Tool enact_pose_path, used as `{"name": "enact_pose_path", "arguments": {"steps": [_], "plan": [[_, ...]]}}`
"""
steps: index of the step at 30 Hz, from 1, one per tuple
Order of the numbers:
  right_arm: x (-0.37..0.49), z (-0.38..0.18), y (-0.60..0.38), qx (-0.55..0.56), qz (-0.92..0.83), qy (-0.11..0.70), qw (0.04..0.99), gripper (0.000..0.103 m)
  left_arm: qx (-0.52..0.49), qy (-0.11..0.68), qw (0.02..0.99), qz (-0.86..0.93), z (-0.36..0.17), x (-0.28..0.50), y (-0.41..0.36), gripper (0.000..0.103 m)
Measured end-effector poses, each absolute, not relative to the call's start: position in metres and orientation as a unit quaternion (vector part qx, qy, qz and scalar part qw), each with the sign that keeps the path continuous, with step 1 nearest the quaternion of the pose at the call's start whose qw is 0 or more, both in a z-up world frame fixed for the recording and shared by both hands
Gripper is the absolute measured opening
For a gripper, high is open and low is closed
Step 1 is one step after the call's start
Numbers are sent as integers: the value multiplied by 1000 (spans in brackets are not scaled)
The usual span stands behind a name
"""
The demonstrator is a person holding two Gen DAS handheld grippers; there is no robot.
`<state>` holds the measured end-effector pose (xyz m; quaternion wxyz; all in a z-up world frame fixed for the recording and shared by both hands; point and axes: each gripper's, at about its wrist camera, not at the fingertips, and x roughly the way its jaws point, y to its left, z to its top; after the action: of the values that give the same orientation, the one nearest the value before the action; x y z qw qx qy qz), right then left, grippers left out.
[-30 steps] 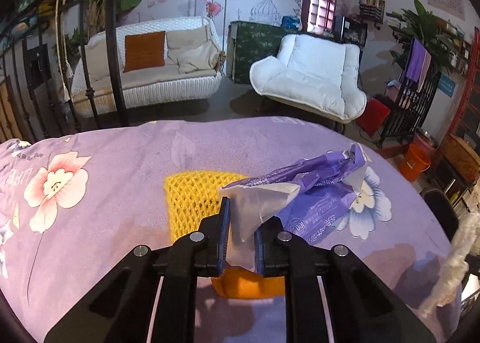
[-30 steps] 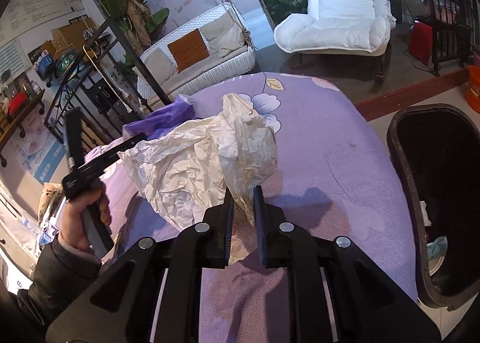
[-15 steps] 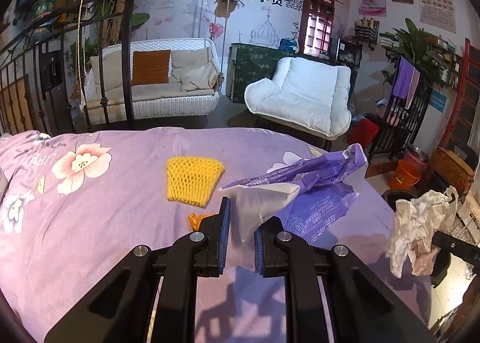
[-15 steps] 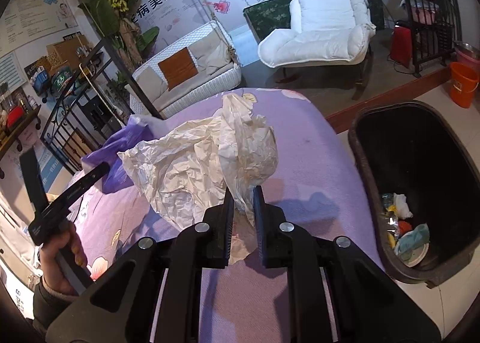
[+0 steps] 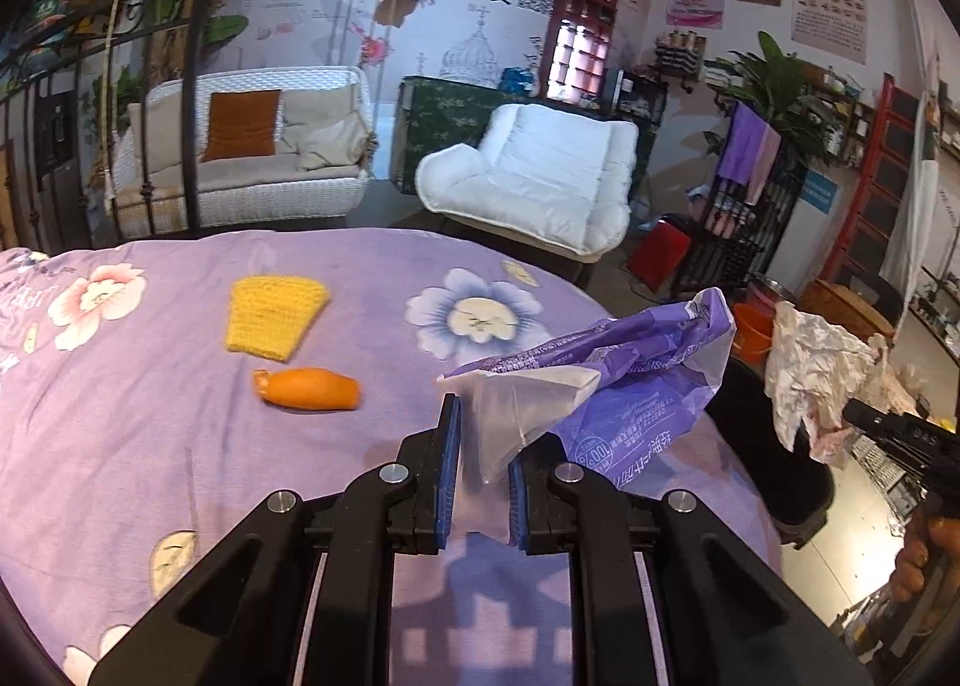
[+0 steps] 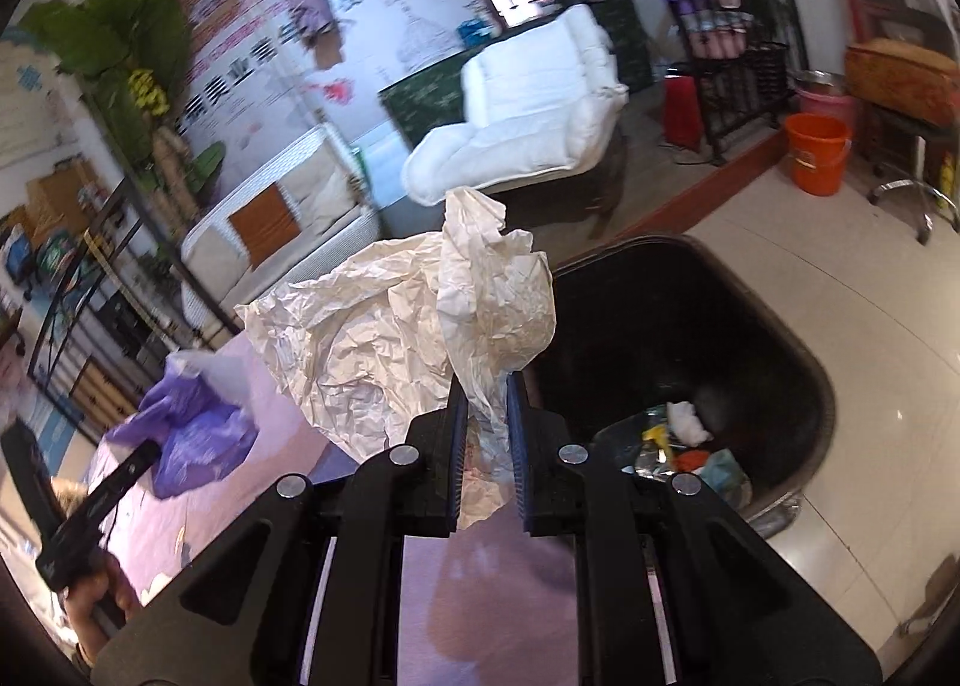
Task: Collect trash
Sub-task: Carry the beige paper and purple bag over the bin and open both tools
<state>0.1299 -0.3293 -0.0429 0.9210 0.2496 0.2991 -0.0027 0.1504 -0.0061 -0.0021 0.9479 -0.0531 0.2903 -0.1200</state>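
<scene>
purple flowered surface [image 5: 150, 416] under me, yellow mesh sleeve [image 5: 273, 317] and orange peel [image 5: 309, 389] at 10 o'clock. my left jaws [image 5: 483, 440] pinch the purple wrapper [image 5: 630, 380]. my right jaws [image 6: 485, 416] clamp the crumpled paper [image 6: 390, 344]; black bin [image 6: 690, 326] at 2 o'clock.

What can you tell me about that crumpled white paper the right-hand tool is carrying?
The crumpled paper is an off-white, thin, heavily creased sheet, bunched into a loose wad with one flap sticking upward. The right tool pinches its lower tail between both fingers, so it hangs in the air, touching nothing else. It sits at the edge of the purple tablecloth, beside the open black bin, which already holds some scraps.
</scene>
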Motion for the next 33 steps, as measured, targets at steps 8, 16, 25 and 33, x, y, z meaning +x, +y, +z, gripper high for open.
{"name": "enact_pose_path", "arguments": {"steps": [8, 16, 25, 33], "plan": [[134, -68, -378, 268, -75, 314, 908, 15, -33, 288, 941, -175, -1, 151, -53, 15], [169, -107, -385, 268, -119, 356, 887, 15, -23, 291, 934, -207, -5, 152, -82, 15], [195, -158, -400, 302, -171, 401, 848, 63, -9, 300, 926, -229, -9, 153, -105, 15], [177, -137, -381, 273, -160, 374, 872, 73, 10, 312, 916, -252, -14, 157, -134, 15]]}}
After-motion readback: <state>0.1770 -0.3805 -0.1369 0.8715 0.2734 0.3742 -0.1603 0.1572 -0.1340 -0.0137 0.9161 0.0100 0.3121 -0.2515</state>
